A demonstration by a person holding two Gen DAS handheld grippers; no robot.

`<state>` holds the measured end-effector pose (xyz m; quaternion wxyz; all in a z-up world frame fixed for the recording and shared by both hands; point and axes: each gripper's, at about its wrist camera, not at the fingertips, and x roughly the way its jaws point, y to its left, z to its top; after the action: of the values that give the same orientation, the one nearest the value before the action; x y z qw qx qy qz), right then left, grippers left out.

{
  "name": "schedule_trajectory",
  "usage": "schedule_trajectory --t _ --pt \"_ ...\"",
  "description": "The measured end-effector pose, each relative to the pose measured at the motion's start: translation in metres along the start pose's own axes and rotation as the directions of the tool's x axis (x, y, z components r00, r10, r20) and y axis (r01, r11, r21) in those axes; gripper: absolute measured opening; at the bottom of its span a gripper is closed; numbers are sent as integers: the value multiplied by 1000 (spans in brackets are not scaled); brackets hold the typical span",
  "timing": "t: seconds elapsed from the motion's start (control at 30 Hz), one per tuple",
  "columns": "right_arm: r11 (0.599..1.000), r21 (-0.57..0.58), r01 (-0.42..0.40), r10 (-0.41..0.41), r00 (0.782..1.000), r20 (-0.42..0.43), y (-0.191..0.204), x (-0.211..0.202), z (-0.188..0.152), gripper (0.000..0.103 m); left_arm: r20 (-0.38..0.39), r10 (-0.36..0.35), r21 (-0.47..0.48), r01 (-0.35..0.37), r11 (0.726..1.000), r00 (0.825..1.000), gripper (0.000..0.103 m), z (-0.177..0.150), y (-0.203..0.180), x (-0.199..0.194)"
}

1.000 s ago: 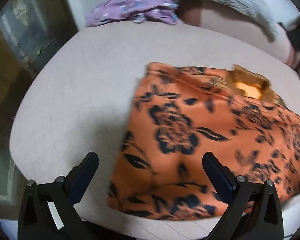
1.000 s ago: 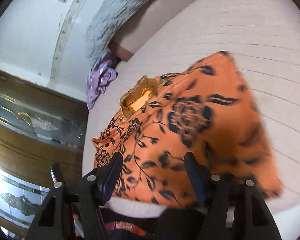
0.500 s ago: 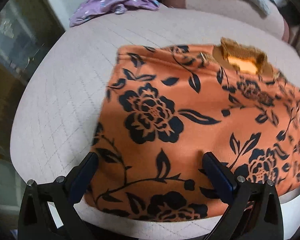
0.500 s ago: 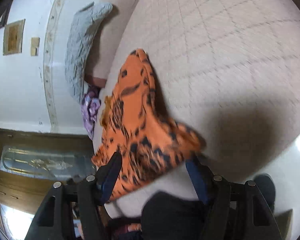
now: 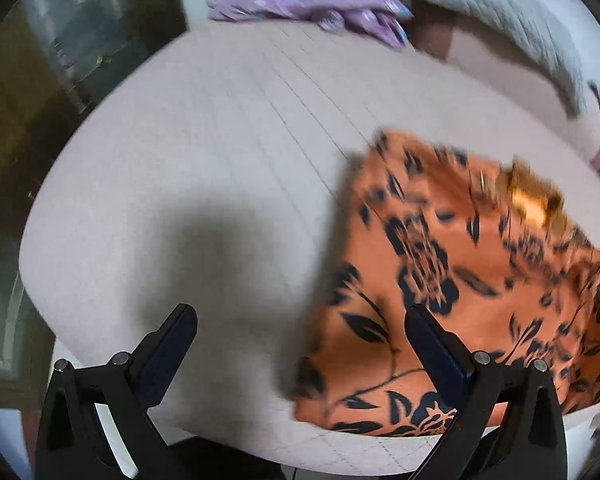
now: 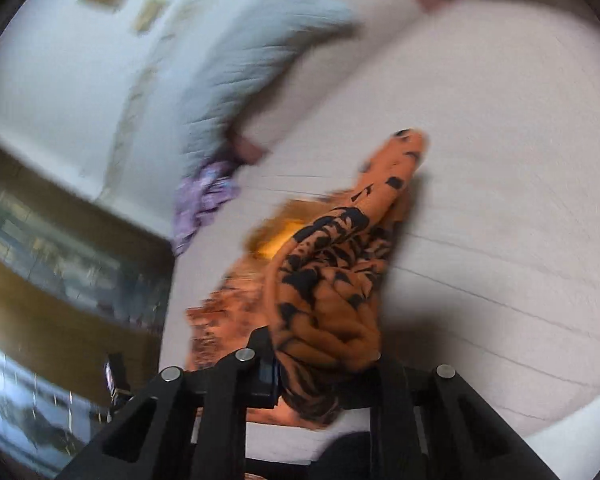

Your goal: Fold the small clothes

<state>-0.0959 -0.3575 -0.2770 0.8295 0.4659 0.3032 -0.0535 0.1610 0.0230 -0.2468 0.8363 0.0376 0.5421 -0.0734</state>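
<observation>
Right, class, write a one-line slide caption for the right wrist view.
Right gripper shut on a bunched fold of the orange black-flowered garment, lifting it over the pale quilted bed.

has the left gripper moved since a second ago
Yes. In the left wrist view the left gripper has swung left across the bed: half a second ago the orange garment filled the space between its jaws; now it lies mostly right.

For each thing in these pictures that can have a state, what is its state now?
Orange floral garment: lying on the bed, one part bunched and lifted.
Right tongs: shut on the garment's bunched fabric.
Left tongs: open, holding nothing, above the bed.
Purple garment: crumpled, unfolded, at the far edge of the bed.
Grey blanket: draped, not folded.
</observation>
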Motion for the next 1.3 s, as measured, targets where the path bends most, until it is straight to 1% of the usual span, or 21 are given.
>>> schedule_trajectory --t 0.07,0.2,0.33,0.43,0.47,0.5,0.53,0.57,0.63,0.67,0.7,0.77,0.87,0.9,0.93,1.0,1.03,1.07,1.1,1.2,1.3 --pt "996 -84 -44 42 999 -20 50 12 1 19 37 -3 -48 5 999 999 103 7 23 -18" --pt "971 -192 -141 123 987 -106 134 49 -20 19 115 47 -118 -34 992 992 103 9 74 -54" --pt "957 -202 -208 160 959 -233 188 106 -59 19 162 89 -206 -55 977 983 103 1 120 -79" --pt "966 -130 -222 148 893 -425 196 174 -100 31 156 93 -264 -49 963 983 103 -13 142 -77" --pt "974 -72 -217 151 845 -513 189 199 -118 40 142 85 -273 -43 961 986 103 -16 146 -75" --pt "978 -20 -209 160 803 -574 182 216 -131 55 133 77 -274 -38 961 988 103 -18 142 -61" --pt "976 28 -216 189 775 -603 175 223 -138 56 126 64 -270 -28 962 990 103 -20 140 -56" --pt "969 83 -232 233 755 -613 168 224 -144 56 127 52 -266 -16 964 991 103 -23 138 -55" --pt "956 76 -283 269 747 -608 168 212 -137 57 123 13 -248 18 969 992 103 -24 125 -51" --pt "945 55 -323 290 746 -600 169 201 -131 59 117 -21 -231 48 972 993 103 -24 117 -51" --pt "929 25 -368 317 763 -564 170 183 -118 59 112 -59 -212 82 974 992 103 -26 106 -48" --pt "914 -25 -404 347 814 -466 161 151 -94 59 98 -118 -166 133 977 988 103 -30 83 -44" --pt "952 -92 -292 256 924 -285 135 110 -65 54 52 -147 -75 151 986 988 103 -42 41 -33" --pt "965 -103 -243 211 945 -251 125 104 -58 43 36 -130 -50 132 990 991 103 -46 28 -28" --pt "972 -98 -212 184 954 -238 116 103 -55 37 21 -119 -28 119 992 993 103 -51 17 -22" --pt "988 -67 -140 121 965 -232 98 109 -59 34 7 -99 22 99 995 995 103 -59 -3 -11" --pt "991 -56 -123 105 962 -253 95 123 -58 34 15 -69 57 68 996 998 103 -62 -12 -3" --pt "994 -41 -102 85 951 -297 89 141 -65 35 15 -35 82 33 996 999 99 -64 -19 7" --pt "997 -10 -80 71 929 -363 75 158 -76 34 3 -9 99 9 995 1000 87 -65 -24 17" --pt "995 21 -102 103 931 -351 65 170 -82 28 -12 -99 55 100 994 995 73 -62 -20 32" --pt "994 9 -111 106 922 -373 71 164 -68 32 5 -94 74 93 993 996 64 -49 -23 30"
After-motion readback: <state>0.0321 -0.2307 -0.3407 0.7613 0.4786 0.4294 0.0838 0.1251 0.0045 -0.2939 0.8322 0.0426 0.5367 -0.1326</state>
